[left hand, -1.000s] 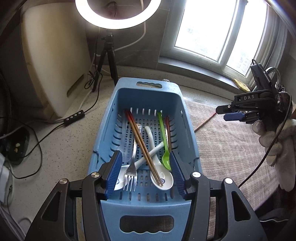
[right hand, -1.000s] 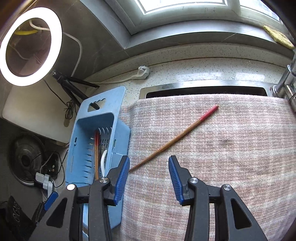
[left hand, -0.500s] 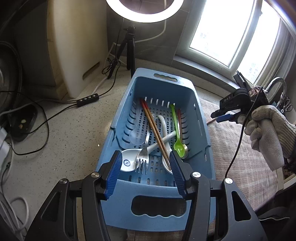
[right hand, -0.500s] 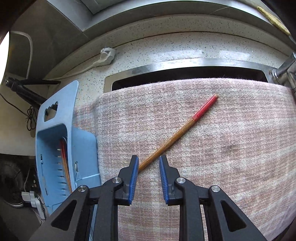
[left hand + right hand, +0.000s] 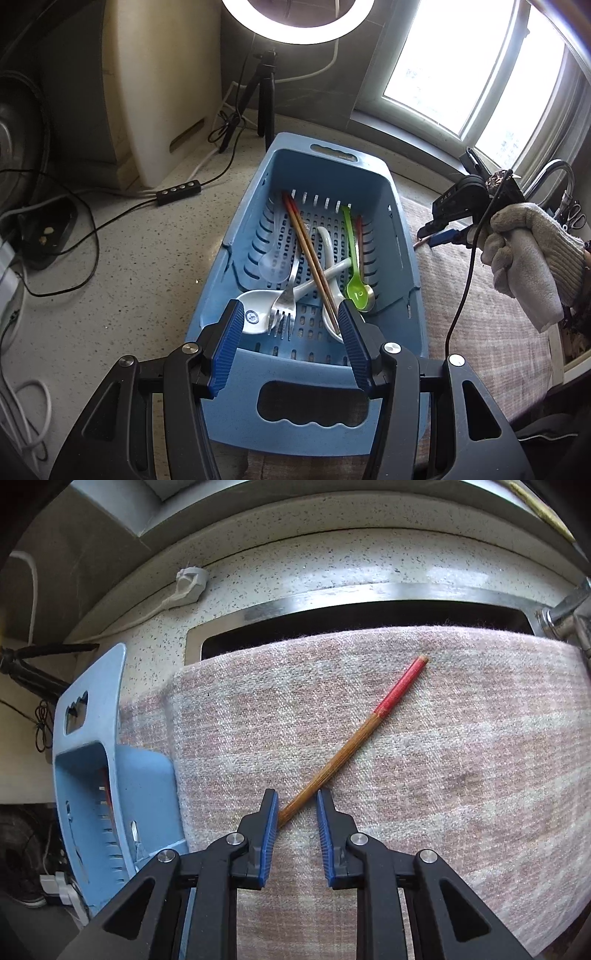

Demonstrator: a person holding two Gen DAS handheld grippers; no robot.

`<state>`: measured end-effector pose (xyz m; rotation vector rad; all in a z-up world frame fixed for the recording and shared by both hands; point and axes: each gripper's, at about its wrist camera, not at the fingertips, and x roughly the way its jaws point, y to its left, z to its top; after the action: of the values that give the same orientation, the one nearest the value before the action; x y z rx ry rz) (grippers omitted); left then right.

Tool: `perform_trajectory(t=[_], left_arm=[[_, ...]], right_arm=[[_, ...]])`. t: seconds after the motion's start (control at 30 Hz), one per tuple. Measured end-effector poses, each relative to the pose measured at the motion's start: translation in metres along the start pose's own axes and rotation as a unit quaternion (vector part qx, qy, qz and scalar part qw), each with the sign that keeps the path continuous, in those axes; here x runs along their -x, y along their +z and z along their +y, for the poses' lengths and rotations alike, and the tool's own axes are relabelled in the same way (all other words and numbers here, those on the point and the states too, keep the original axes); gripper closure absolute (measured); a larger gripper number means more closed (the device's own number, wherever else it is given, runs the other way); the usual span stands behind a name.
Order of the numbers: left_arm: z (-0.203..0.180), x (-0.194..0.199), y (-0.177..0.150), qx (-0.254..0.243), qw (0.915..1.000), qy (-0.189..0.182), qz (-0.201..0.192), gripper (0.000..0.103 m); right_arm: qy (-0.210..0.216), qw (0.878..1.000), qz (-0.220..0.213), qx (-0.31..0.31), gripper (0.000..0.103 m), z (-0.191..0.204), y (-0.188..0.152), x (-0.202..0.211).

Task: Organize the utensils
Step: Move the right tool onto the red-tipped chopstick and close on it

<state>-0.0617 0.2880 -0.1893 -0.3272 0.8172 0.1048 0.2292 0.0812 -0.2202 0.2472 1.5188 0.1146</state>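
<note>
A wooden chopstick [image 5: 354, 734] with a red end lies diagonally on the pink checked cloth [image 5: 461, 775]. My right gripper [image 5: 293, 803] is low over it, its jaws narrowed but apart, with the chopstick's bare end between the fingertips and touching the left pad. It also shows in the left wrist view [image 5: 443, 236], held by a gloved hand. My left gripper [image 5: 288, 321] is open above the near end of the blue basket [image 5: 399, 206]. The basket holds a pair of chopsticks [image 5: 310, 254], white spoons [image 5: 255, 314], a fork [image 5: 286, 299] and a green spoon [image 5: 354, 280].
A ring light on a tripod [image 5: 266, 96] stands behind the basket, with cables and a switch box [image 5: 177, 190] on the speckled counter. A sink opening [image 5: 369, 616] and tap [image 5: 565, 616] lie beyond the cloth.
My right gripper has moved forward and down to the chopstick's bare end and its jaws have narrowed around it. My left gripper has pulled back and swung left over the basket, still open.
</note>
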Motion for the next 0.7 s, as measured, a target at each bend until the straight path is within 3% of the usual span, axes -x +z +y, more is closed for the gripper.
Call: perform_trajectory(t=[0.47,0.7], left_arm=[[-0.010,0.001,-0.004,-0.004,1.0000,-0.003,0.005,0.051],[-0.008,0.006,-0.006,-0.003,1.0000,-0.002,0.002,0.051]], right_arm=[[-0.043,0.998,0.014,0.039,0.082,0.016,0.004,-0.007],[-0.047,0.995,0.007,0.088,0.087,0.026,-0.002,-0.009]])
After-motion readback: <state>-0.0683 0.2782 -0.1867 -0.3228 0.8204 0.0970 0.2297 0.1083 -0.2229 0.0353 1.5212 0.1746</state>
